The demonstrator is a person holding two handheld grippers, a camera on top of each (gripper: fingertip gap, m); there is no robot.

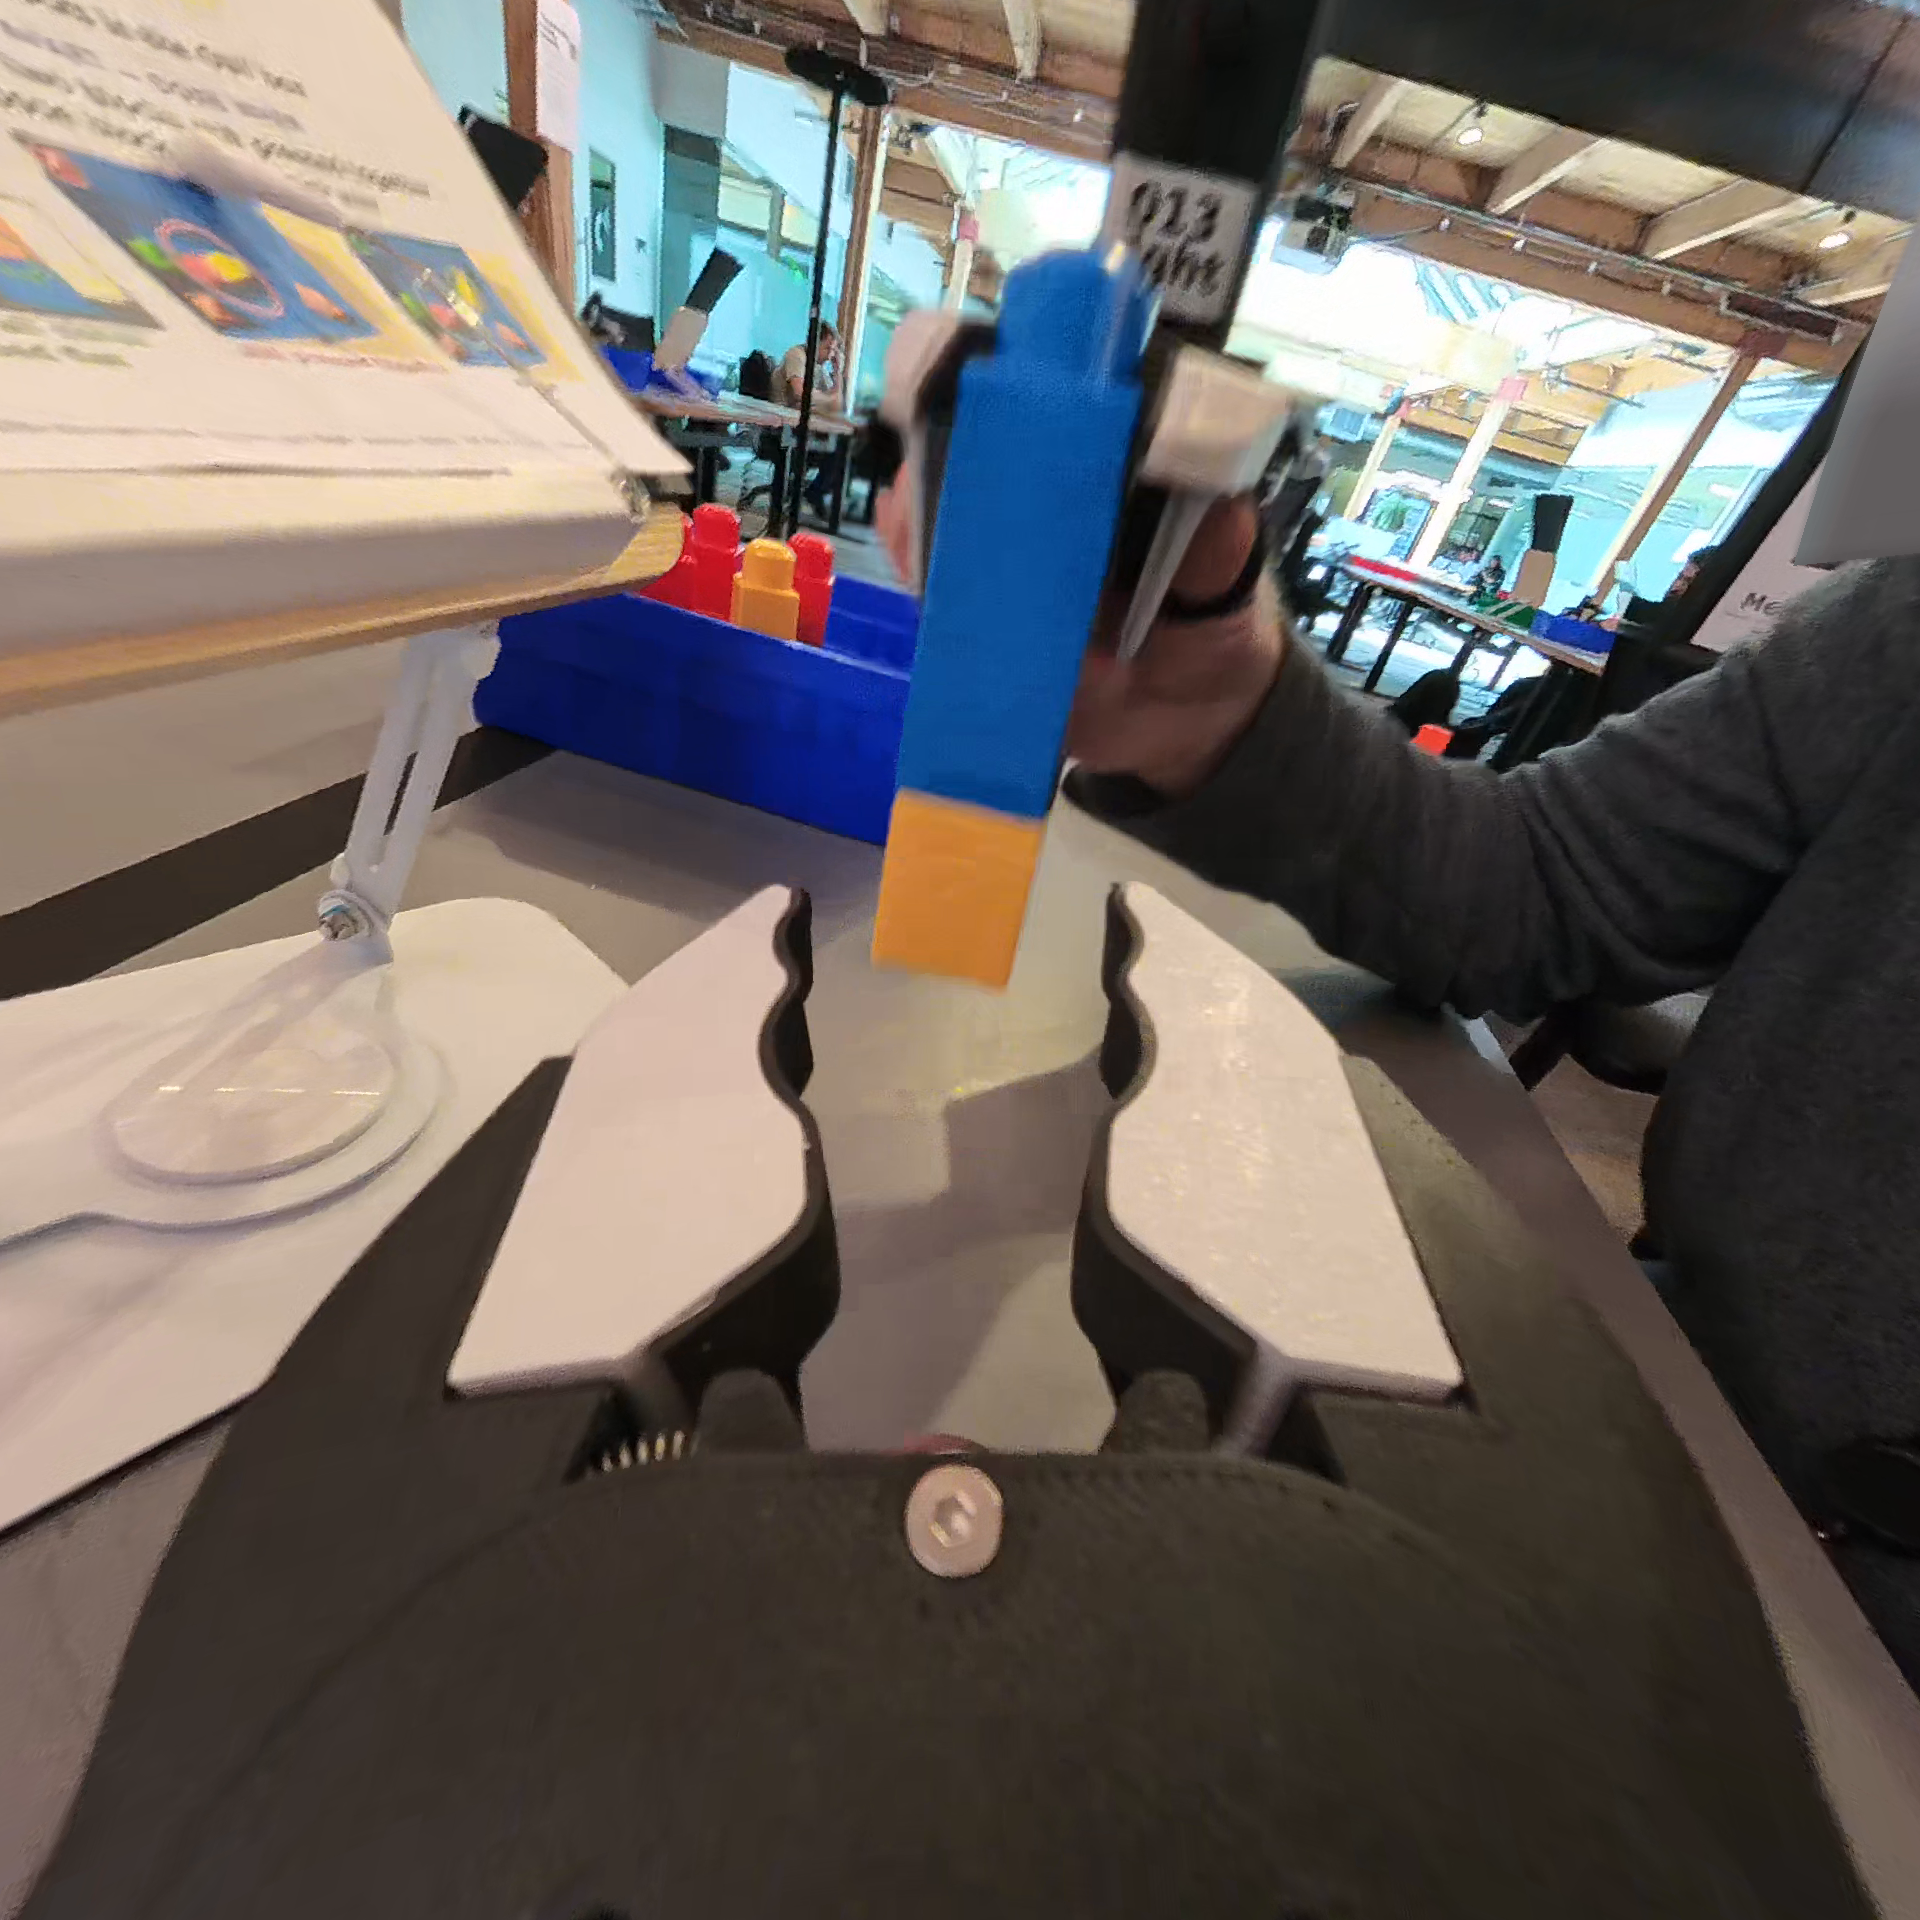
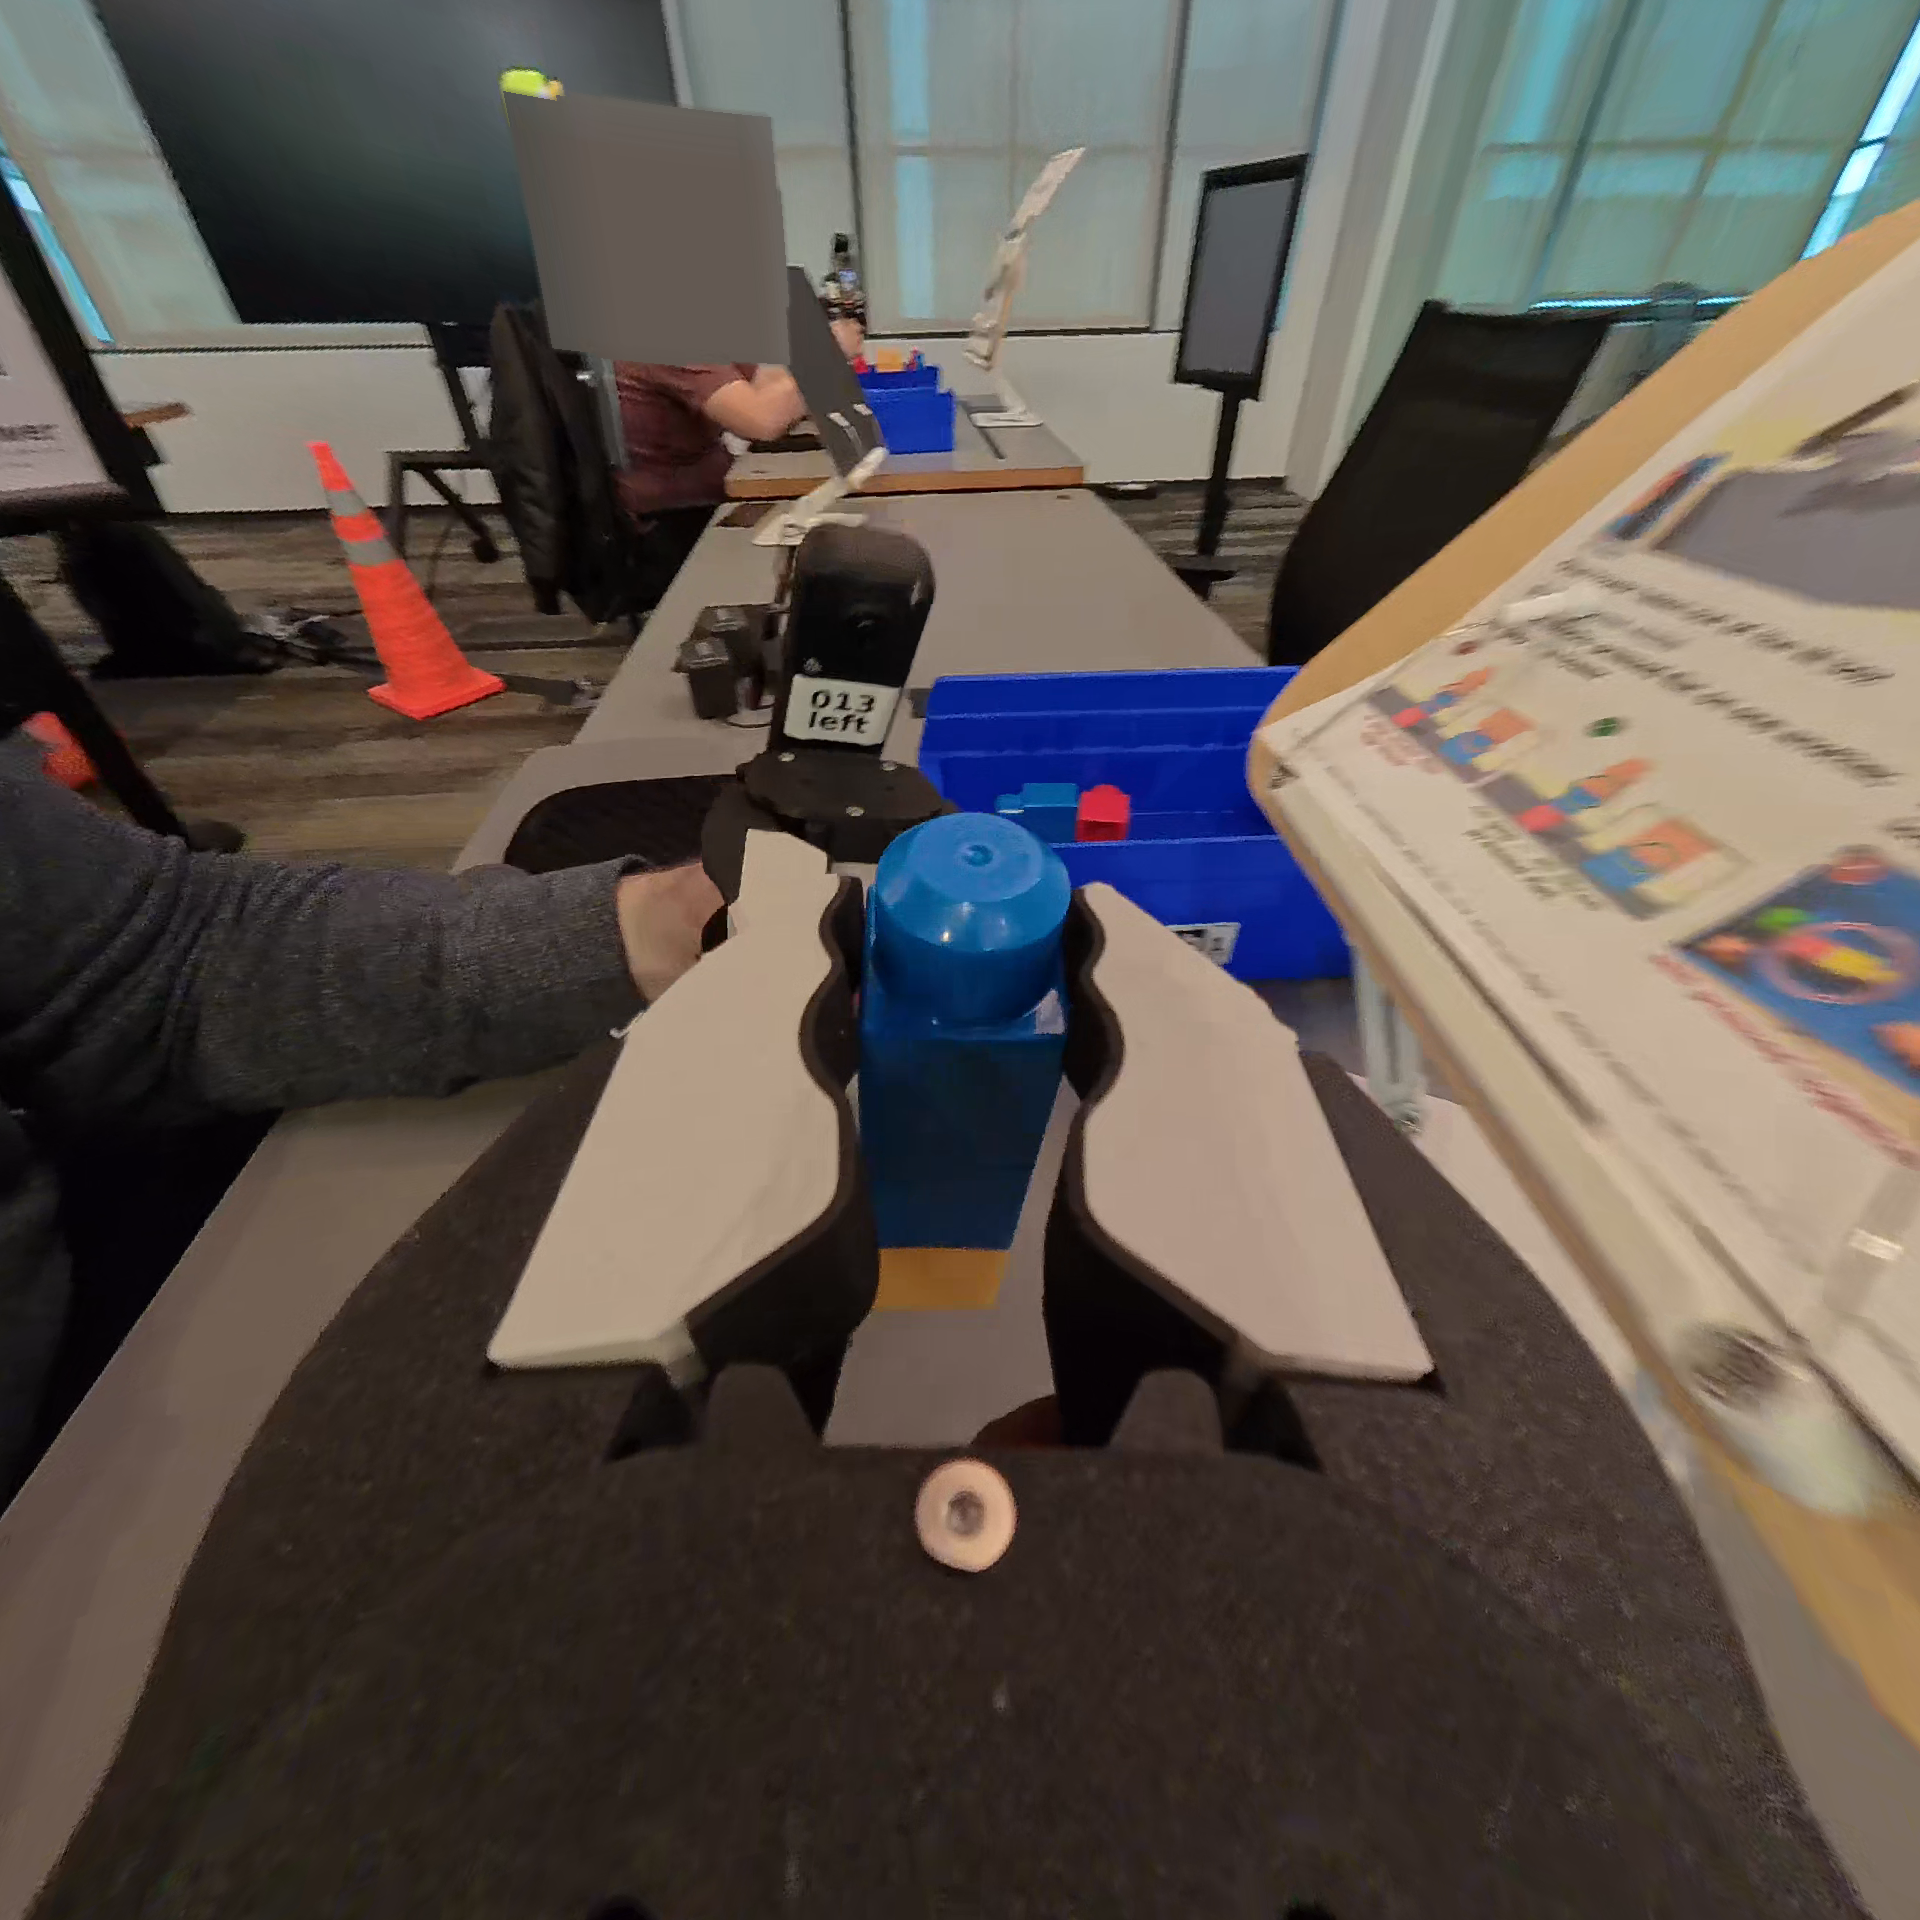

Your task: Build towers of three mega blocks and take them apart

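Right gripper [image 2: 961, 1029] clenched on tower [image 2: 951, 1081]; left gripper [image 1: 956, 997] released at six o'clock beneath orange block [image 1: 951, 894]. Risked knocking, dropping tower through misaligned closing.

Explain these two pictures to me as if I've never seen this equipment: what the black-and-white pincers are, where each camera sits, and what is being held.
There is no robot here. A person holds a hand-operated claw in each hand, and each claw carries a camera looking forward along its two white-faced fingers.

The left wrist view shows the left claw, open and empty above the grey table. Ahead of it hangs the tower.

The right wrist view shows the right claw shut on that tower: a stack of blue plastic blocks with an orange plastic block at the bottom. It is lifted clear of the table.

Farther back stands a blue plastic bin holding more blocks. Beside it stands a tilted board of printed instruction sheets.
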